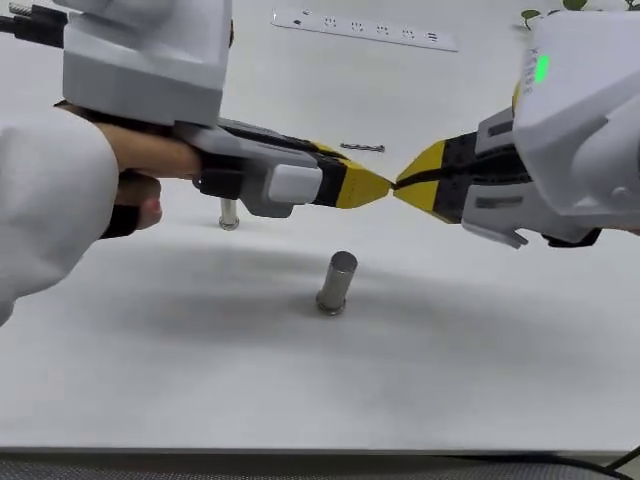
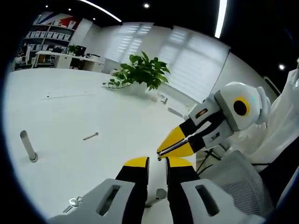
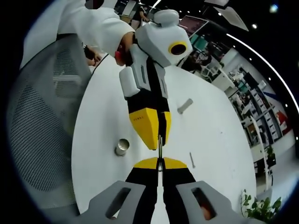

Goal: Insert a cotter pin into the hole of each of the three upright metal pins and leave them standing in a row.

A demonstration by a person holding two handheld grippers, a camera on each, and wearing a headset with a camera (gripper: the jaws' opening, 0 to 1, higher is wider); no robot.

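The right tongs (image 1: 400,190) are clamped on a thin cotter pin (image 3: 160,149). Its free end meets the tips of the left tongs (image 1: 382,187), which stand a crack apart. Below the meeting tips a metal pin (image 1: 337,283) stands bare on the desk (image 1: 480,350), and a second metal pin (image 1: 229,214) stands under the left tongs. A spare cotter pin (image 1: 362,148) lies beyond the tips. No insertion looks done yet.

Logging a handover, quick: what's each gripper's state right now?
Left gripper: open a little, jaws either side of the free end of the thin metal cotter pin.
Right gripper: shut on that pin.
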